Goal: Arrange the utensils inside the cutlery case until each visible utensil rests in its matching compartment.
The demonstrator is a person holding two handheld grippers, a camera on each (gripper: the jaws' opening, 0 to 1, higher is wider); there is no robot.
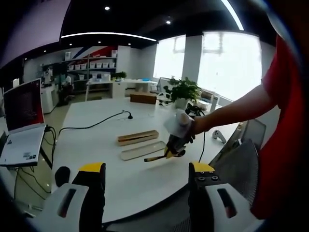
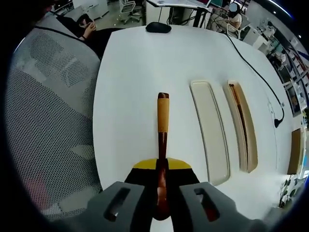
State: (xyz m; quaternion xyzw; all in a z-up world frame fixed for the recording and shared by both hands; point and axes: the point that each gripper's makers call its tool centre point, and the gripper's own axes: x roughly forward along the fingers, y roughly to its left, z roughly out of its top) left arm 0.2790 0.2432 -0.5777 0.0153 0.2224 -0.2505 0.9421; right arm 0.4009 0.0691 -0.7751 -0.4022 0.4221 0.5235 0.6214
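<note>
Right gripper view: the right gripper (image 2: 162, 181) was clamped on a wooden-handled utensil (image 2: 162, 126) above the white surface (image 2: 130, 77).
Left gripper (image 1: 147, 173) stood apart; case (image 2: 243, 126) and lid (image 2: 210, 130) lay beside it, a cable (image 2: 256, 72) beyond.

The white surface (image 2: 130, 96) carries a shallow cream tray-like lid (image 2: 210, 130) and, just beside it and parallel, a wooden cutlery case (image 2: 243, 126) with a dark, slender utensil lying inside it. A black cable (image 2: 256, 72) runs across the surface past the case to a small plug end, and a black mouse (image 2: 158, 27) sits near the far edge. In the left gripper view, a potted plant (image 1: 182, 92) and a brown box (image 1: 143, 98) stand at the surface's far side, well apart from the case.
</note>
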